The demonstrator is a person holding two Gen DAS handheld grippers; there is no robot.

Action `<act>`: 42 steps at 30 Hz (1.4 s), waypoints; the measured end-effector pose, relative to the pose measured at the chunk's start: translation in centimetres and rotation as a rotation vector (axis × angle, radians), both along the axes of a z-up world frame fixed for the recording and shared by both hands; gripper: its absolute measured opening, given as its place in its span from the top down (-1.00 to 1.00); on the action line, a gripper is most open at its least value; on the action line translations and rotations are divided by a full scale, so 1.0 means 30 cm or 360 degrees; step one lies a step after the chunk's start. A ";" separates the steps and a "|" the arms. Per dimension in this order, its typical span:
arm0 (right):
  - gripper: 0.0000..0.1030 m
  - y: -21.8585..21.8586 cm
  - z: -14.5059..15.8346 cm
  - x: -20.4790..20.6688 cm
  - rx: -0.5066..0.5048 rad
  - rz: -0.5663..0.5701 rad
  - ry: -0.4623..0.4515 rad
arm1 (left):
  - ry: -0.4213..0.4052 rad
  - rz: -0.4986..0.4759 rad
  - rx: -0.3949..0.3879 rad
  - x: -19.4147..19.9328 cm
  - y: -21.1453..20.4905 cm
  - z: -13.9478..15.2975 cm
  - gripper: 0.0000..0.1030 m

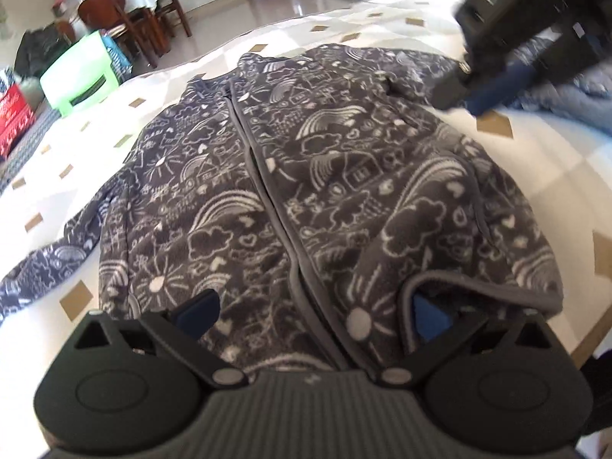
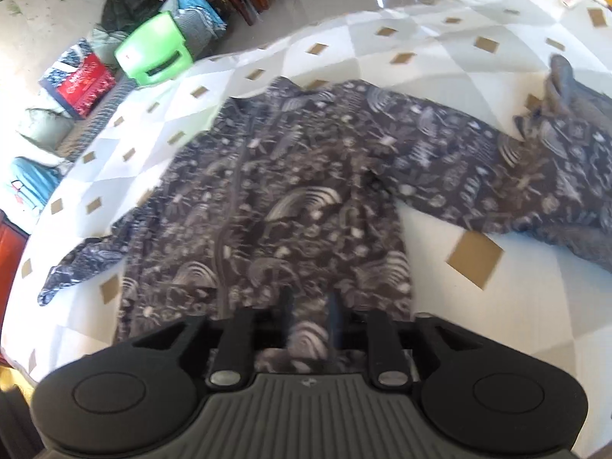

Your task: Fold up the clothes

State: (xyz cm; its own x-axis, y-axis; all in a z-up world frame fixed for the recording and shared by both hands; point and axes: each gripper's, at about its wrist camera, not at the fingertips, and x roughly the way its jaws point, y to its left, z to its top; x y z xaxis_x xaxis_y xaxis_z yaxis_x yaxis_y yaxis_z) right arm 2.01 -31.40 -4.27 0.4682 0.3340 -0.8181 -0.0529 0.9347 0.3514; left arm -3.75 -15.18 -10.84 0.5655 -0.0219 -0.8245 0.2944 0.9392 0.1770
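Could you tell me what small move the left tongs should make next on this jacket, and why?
Probably close the left tongs on the jacket hem: they stand open astride its bottom edge, one finger under a lifted flap, and the jacket lies spread flat, zipped and unfolded on the bed cover.

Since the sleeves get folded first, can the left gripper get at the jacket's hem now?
Probably yes: the left gripper stands open over the jacket, its hem near one finger, nothing between.

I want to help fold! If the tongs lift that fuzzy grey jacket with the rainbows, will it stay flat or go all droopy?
Probably droopy. The jacket looks like soft fleece, and its hem already curls up by the left tongs. One sleeve lies rumpled, so it would likely dangle. The fuzzy cloth probably won't slip easily.
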 end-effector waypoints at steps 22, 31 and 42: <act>0.05 -0.138 -0.266 -0.084 0.0417 -0.0341 0.0387 | -0.0023 0.0219 -0.0086 0.046 0.080 0.040 -1.00; 0.85 -0.068 -0.199 -0.081 0.0191 -0.0313 0.0189 | -0.0009 0.0260 -0.0096 -0.019 0.170 0.043 -1.00; 0.88 -0.014 0.028 -0.124 -0.0257 -0.0317 -0.0263 | -0.0093 0.0338 0.0200 -0.078 0.221 0.072 -1.00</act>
